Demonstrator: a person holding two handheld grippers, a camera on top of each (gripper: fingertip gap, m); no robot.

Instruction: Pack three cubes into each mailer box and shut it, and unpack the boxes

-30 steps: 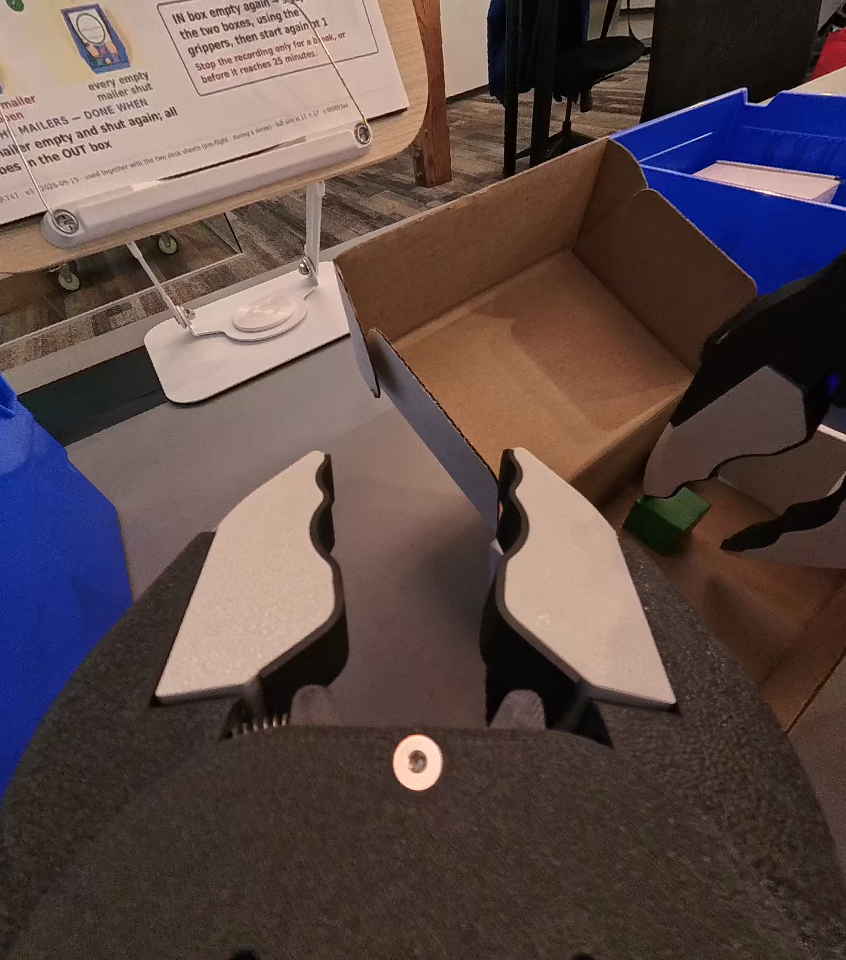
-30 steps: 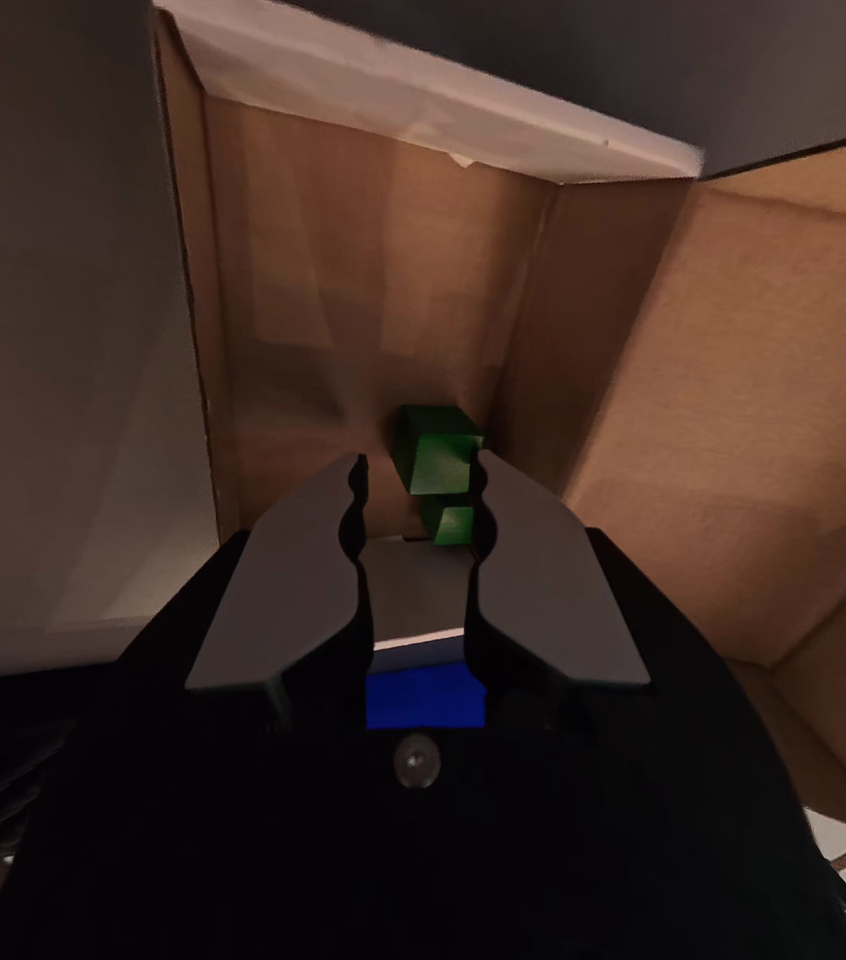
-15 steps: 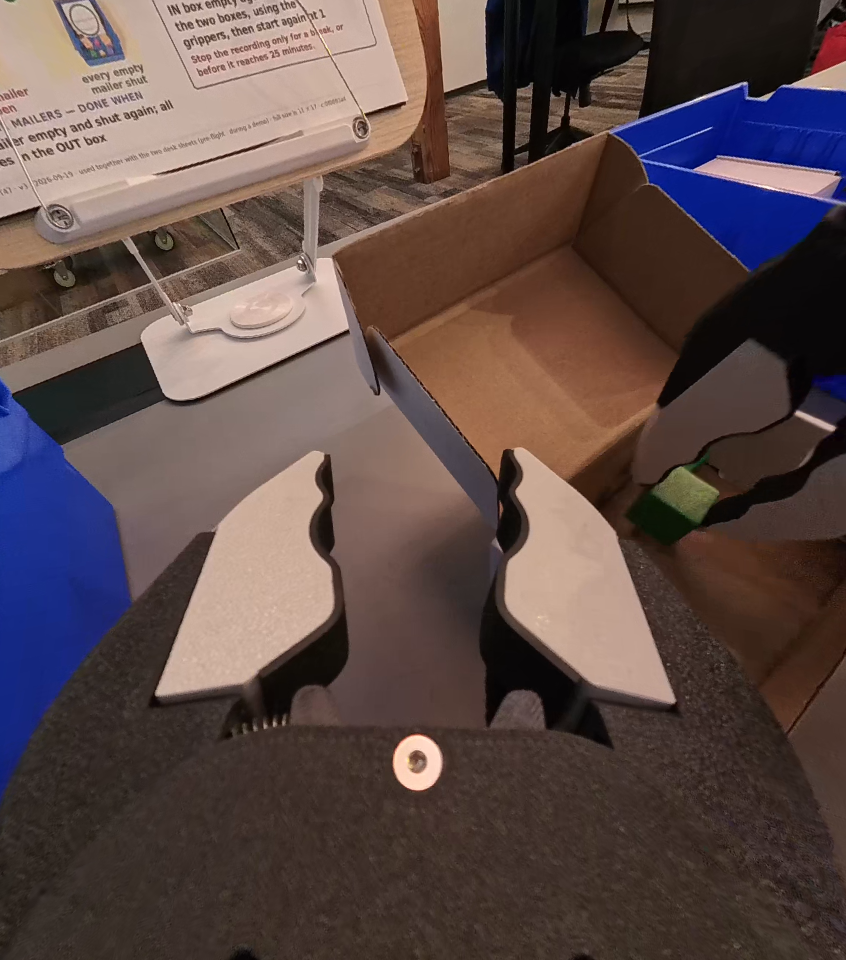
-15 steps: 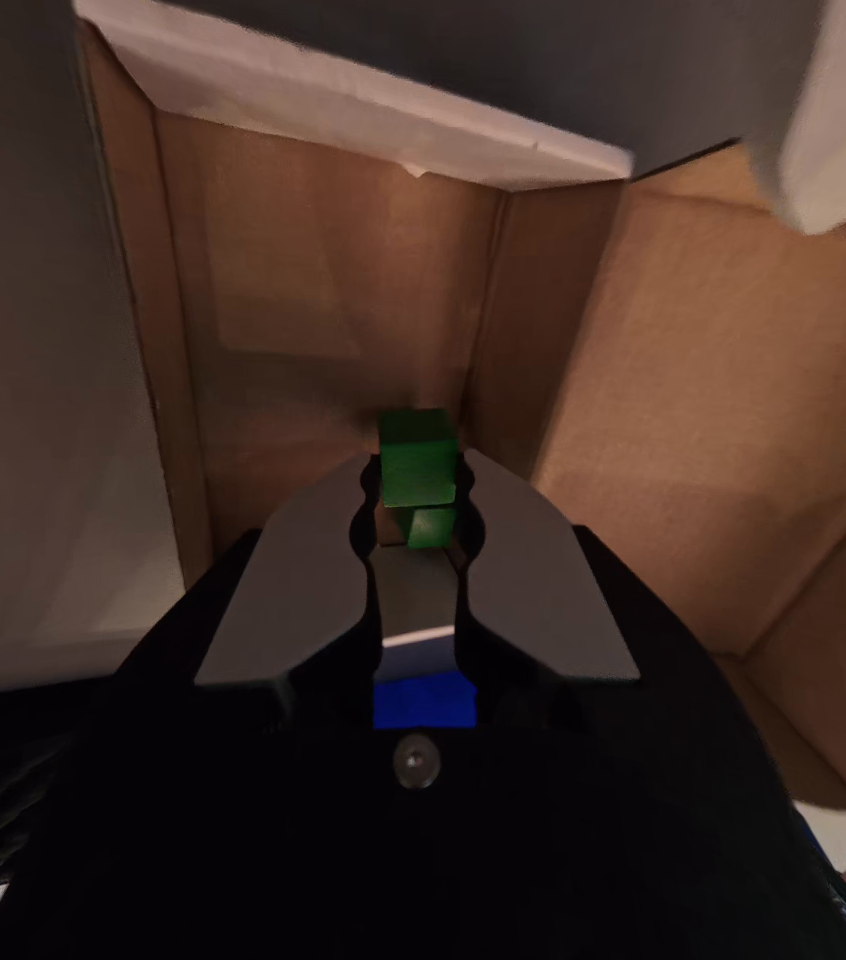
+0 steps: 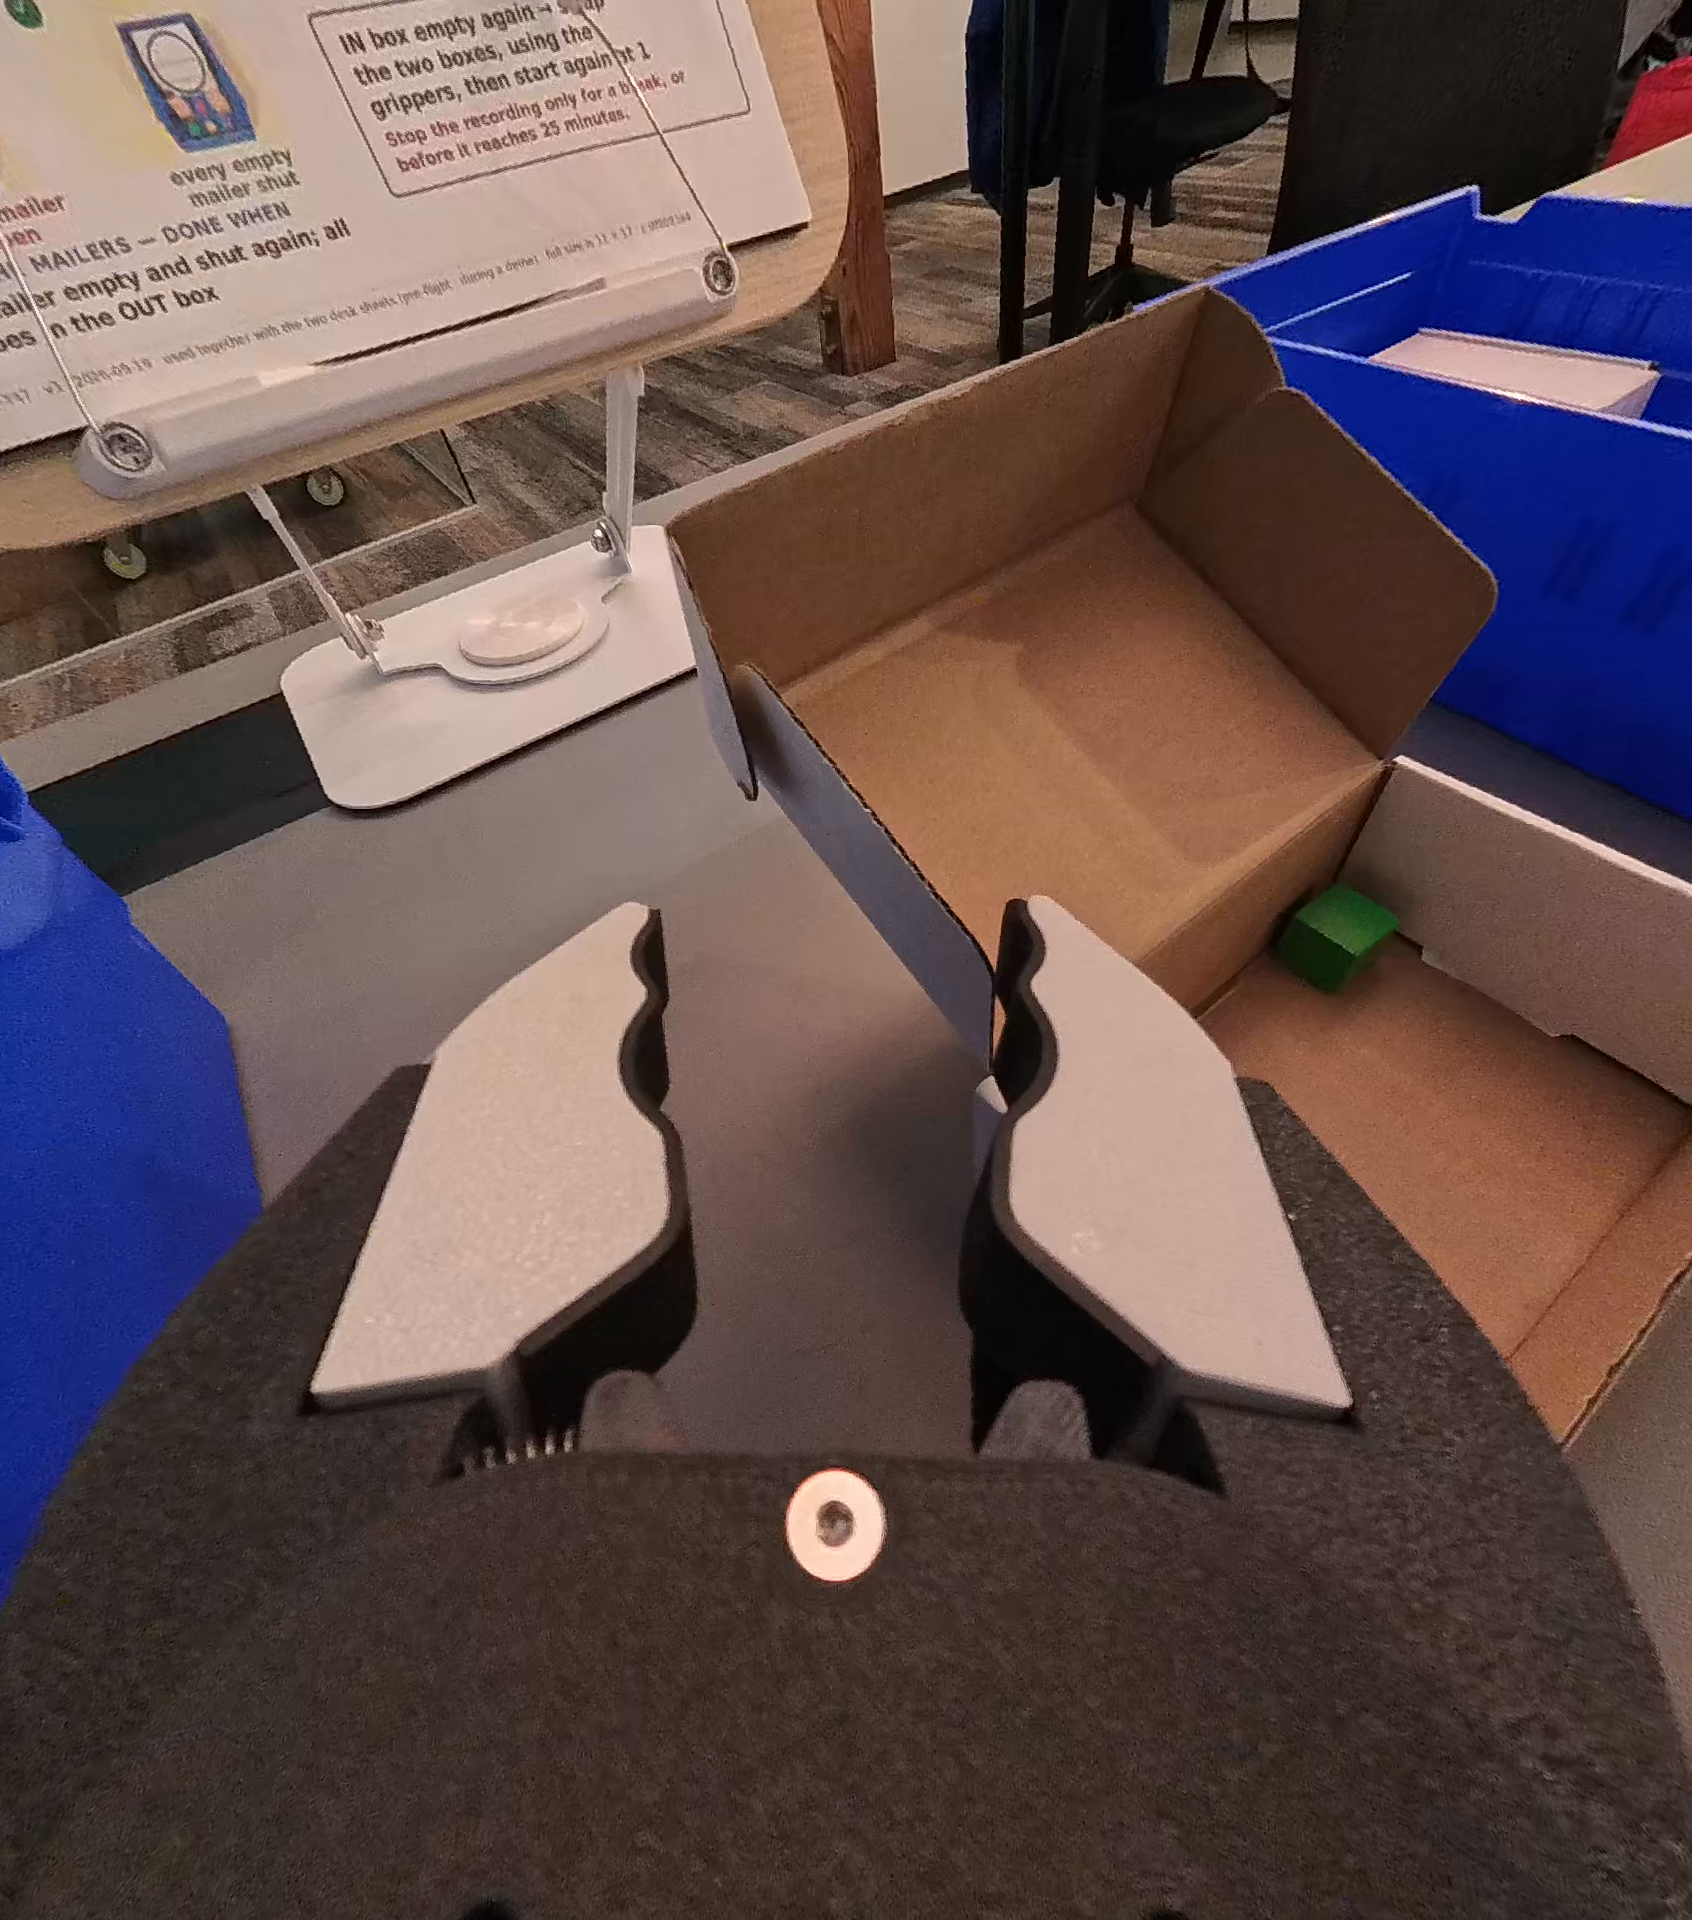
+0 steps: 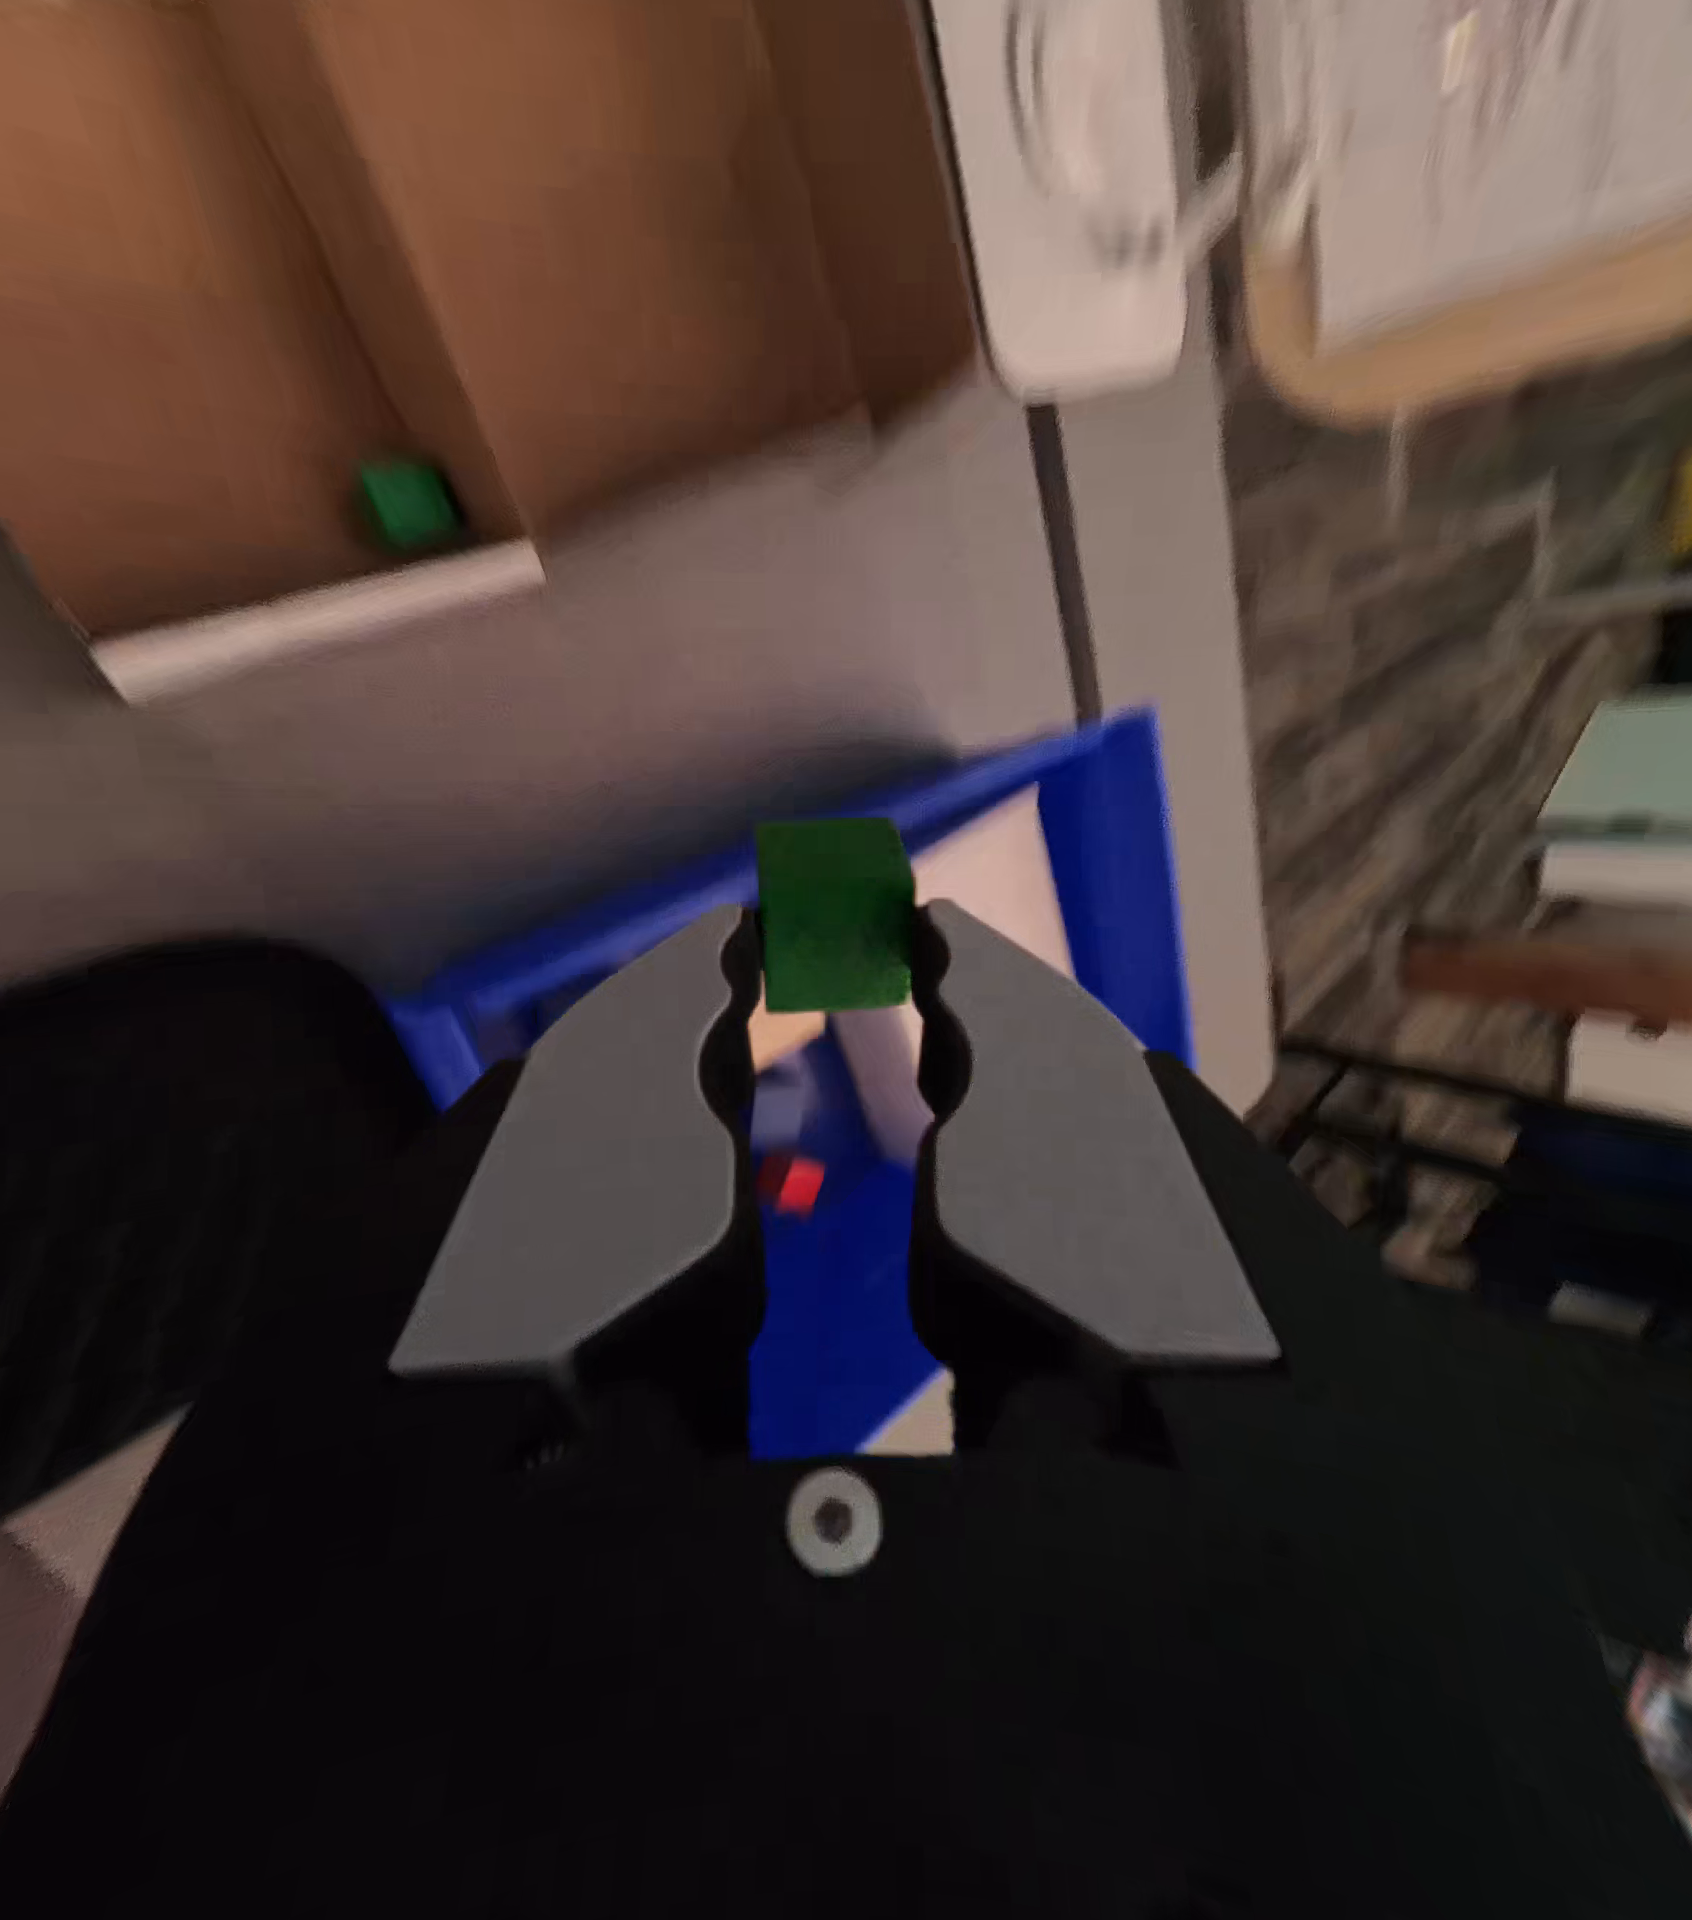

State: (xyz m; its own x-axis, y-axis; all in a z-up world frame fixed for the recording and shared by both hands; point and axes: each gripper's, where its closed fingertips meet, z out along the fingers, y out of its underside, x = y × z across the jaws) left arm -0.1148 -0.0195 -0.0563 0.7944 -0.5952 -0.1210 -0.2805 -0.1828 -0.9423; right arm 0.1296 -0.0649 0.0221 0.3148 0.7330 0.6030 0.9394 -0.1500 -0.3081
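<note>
Unpacking, I'd say: the right tool (image 6: 834,940) grips a green cube (image 6: 831,914) above a blue bin (image 6: 1096,821); next, release there. Another cube (image 5: 1332,937) waits in the mailer (image 5: 1590,1039). Left tool (image 5: 826,1023) gapes empty.

Ahead of the jaws, past the grey worktop (image 5: 468,935), lies a floor (image 5: 738,416) of mottled grey-brown carpet. Ahead and to the left stands a rounded wooden board (image 5: 385,416) on castors; ahead and to the right, a dark office chair (image 5: 1133,104) and a wooden post (image 5: 857,187).
</note>
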